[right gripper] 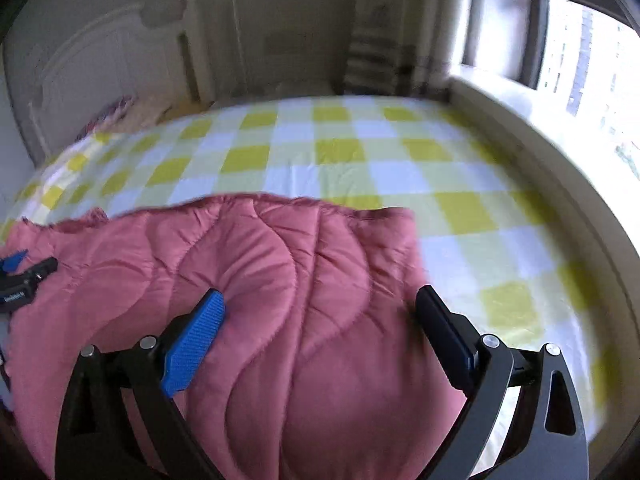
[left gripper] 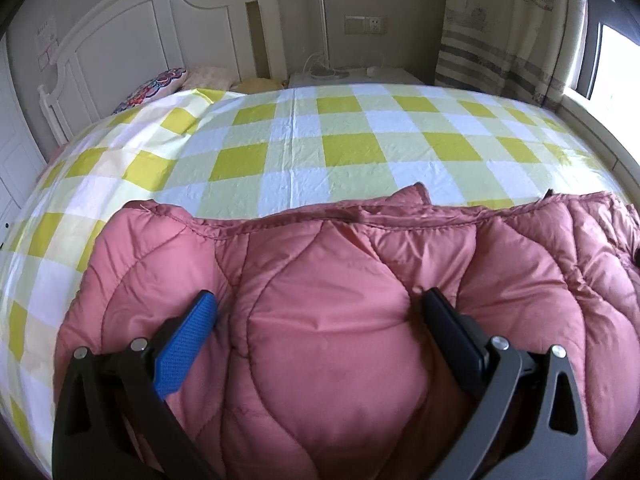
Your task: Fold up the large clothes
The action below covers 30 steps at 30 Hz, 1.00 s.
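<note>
Left wrist view: the left gripper [left gripper: 320, 312] stands wide open, its fingers pressed into the pink quilted jacket [left gripper: 340, 280], holding nothing. The right gripper [right gripper: 320, 312] is likewise spread wide over the jacket's right end, unclosed. The jacket lies along the near edge of the checked bedsheet [left gripper: 340, 148]. A good fold likely needs both claws to pinch the near hem together and carry it evenly toward the far seam. Beyond, bare sheet gives room; pillows [left gripper: 160, 84], headboard [left gripper: 120, 24] and nightstand [left gripper: 340, 78] stand well apart.
</note>
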Motion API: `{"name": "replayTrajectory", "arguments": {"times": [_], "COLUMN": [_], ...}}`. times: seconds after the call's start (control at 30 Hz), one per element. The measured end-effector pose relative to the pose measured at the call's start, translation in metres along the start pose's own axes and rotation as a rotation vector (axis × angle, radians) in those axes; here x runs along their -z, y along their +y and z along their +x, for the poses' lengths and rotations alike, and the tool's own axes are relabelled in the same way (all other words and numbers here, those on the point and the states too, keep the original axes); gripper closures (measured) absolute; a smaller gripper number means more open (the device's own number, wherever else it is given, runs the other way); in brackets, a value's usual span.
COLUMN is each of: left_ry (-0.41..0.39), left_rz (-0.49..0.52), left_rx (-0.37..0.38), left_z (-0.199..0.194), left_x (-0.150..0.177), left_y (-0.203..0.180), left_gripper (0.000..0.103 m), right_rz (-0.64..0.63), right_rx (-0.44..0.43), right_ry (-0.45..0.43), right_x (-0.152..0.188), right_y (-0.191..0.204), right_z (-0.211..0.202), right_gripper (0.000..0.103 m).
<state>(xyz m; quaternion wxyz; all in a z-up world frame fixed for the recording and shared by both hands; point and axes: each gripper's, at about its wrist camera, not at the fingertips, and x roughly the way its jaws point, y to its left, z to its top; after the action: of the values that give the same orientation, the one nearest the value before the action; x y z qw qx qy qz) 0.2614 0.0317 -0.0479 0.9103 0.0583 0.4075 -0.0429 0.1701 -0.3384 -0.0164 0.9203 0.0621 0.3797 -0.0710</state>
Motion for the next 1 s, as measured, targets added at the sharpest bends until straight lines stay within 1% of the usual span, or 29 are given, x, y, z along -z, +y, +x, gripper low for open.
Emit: {"name": "replayTrajectory", "arguments": {"times": [0.07, 0.1, 0.17, 0.23, 0.27, 0.3, 0.33, 0.37, 0.4, 0.43, 0.5, 0.57, 0.63, 0.67, 0.77, 0.83, 0.87, 0.93, 0.97, 1.0], "left_ry": [-0.062, -0.096, -0.176, -0.24, -0.258, -0.258, -0.242, -0.203, -0.135, -0.103, -0.081, -0.058, -0.055, -0.054, -0.057, -0.056, -0.056, -0.056, -0.057, -0.056], "left_rz": [-0.024, -0.04, -0.05, -0.024, 0.004, 0.029, 0.069, 0.103, 0.126, 0.122, 0.07, 0.035, 0.026, 0.031, 0.033, 0.033, 0.031, 0.033, 0.033, 0.033], "left_rx": [0.002, 0.007, 0.045, 0.056, 0.053, 0.051, 0.043, 0.03, 0.023, 0.037, 0.086, 0.131, 0.137, 0.129, 0.118, 0.121, 0.122, 0.121, 0.121, 0.122], "left_z": [-0.021, -0.033, -0.058, -0.075, -0.079, -0.077, -0.07, -0.058, -0.04, -0.032, -0.03, -0.024, -0.023, -0.022, -0.022, -0.022, -0.022, -0.022, -0.022, -0.022], "left_x": [0.004, 0.007, 0.011, 0.016, 0.018, 0.019, 0.022, 0.024, 0.026, 0.025, 0.02, 0.019, 0.019, 0.019, 0.02, 0.021, 0.021, 0.021, 0.021, 0.021], "left_y": [0.004, 0.005, 0.002, -0.009, -0.017, -0.023, -0.032, -0.039, -0.045, -0.044, -0.034, -0.028, -0.026, -0.028, -0.029, -0.029, -0.03, -0.029, -0.029, -0.029], "left_gripper": [0.002, 0.002, 0.002, 0.002, 0.002, 0.002, 0.002, 0.002, 0.002, 0.002, 0.002, 0.002, 0.002, 0.002, 0.002, 0.002, 0.002, 0.002, 0.002, 0.002], "right_rz": [-0.016, -0.035, -0.07, -0.121, -0.146, -0.163, -0.187, -0.234, -0.266, -0.31, -0.316, -0.305, -0.303, -0.306, -0.321, -0.319, -0.298, -0.256, -0.242, -0.243], "right_rx": [-0.063, -0.075, -0.093, -0.134, -0.147, -0.157, -0.169, -0.169, -0.148, -0.108, -0.095, -0.11, -0.099, -0.075, -0.067, -0.051, -0.03, -0.023, -0.024, -0.012], "right_ry": [-0.062, -0.088, -0.112, -0.118, -0.121, -0.118, -0.108, -0.067, -0.025, 0.038, 0.023, 0.066, 0.095, 0.071, -0.039, -0.098, -0.124, -0.105, -0.08, -0.029], "right_x": [0.007, 0.012, 0.015, 0.019, 0.022, 0.025, 0.028, 0.036, 0.041, 0.052, 0.06, 0.055, 0.046, 0.037, 0.015, 0.0, -0.01, -0.024, -0.028, -0.031], "right_y": [0.001, 0.004, 0.014, 0.031, 0.043, 0.051, 0.061, 0.076, 0.084, 0.095, 0.098, 0.094, 0.092, 0.094, 0.108, 0.115, 0.12, 0.123, 0.125, 0.127], "right_z": [-0.035, -0.05, -0.067, -0.078, -0.08, -0.078, -0.073, -0.058, -0.046, -0.025, -0.018, -0.018, -0.024, -0.032, -0.049, -0.046, -0.037, -0.014, -0.001, 0.02], "right_gripper": [0.011, 0.011, 0.011, 0.011, 0.011, 0.011, 0.011, 0.011, 0.011, 0.007, 0.006, 0.006, 0.006, 0.006, 0.006, 0.006, 0.006, 0.006, 0.006, 0.006]}}
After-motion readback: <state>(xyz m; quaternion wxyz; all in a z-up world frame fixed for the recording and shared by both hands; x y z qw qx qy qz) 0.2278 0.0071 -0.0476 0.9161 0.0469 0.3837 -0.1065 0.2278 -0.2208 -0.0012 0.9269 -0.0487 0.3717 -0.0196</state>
